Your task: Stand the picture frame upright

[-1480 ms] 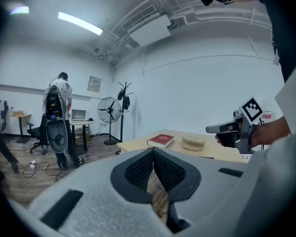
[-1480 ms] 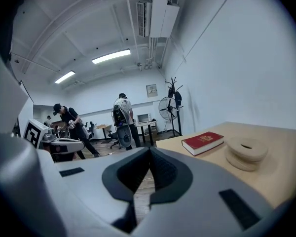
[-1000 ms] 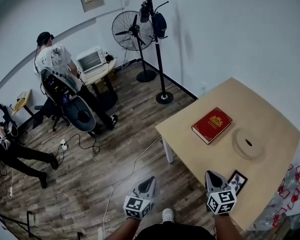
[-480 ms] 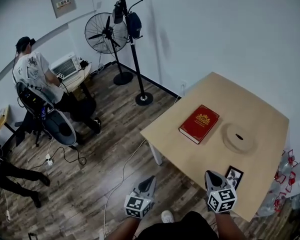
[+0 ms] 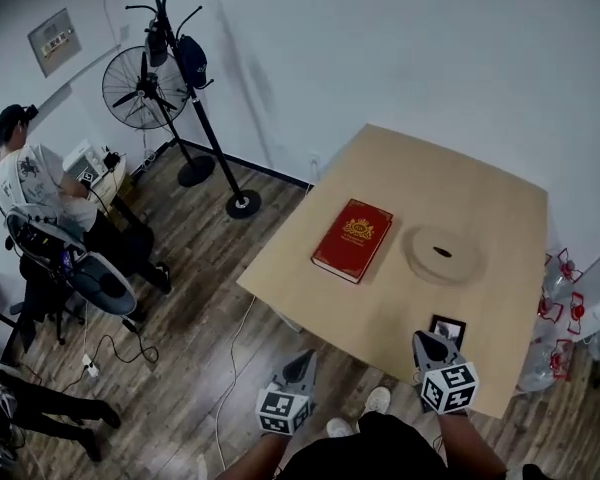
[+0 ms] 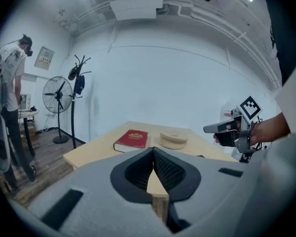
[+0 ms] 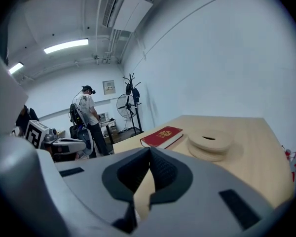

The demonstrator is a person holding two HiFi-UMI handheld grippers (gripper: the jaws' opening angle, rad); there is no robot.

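Note:
The small black picture frame (image 5: pixel 447 328) lies flat near the front edge of the light wooden table (image 5: pixel 480 178). My right gripper (image 5: pixel 428 339) is shut and empty, with its tips just short of the frame's near edge. The frame is hidden below the jaws in the right gripper view, where my right gripper (image 7: pixel 149 151) points across the tabletop. My left gripper (image 5: pixel 304 357) hangs over the floor, off the table's near left side, also shut and empty. Seen from the left gripper view, my left gripper (image 6: pixel 153 150) faces the table.
A red book (image 5: pixel 352 239) and a round wooden disc (image 5: pixel 442 254) lie mid-table, beyond the frame. A coat stand (image 5: pixel 195 118), a fan (image 5: pixel 138 86) and a seated person (image 5: pixel 35 193) are at the far left. Cables (image 5: pixel 110 353) trail on the floor. Bottles (image 5: pixel 557 308) stand right of the table.
The head view has swung right and the table now sits nearer the middle. The frame lies directly ahead of my right gripper. Both grippers stay shut.

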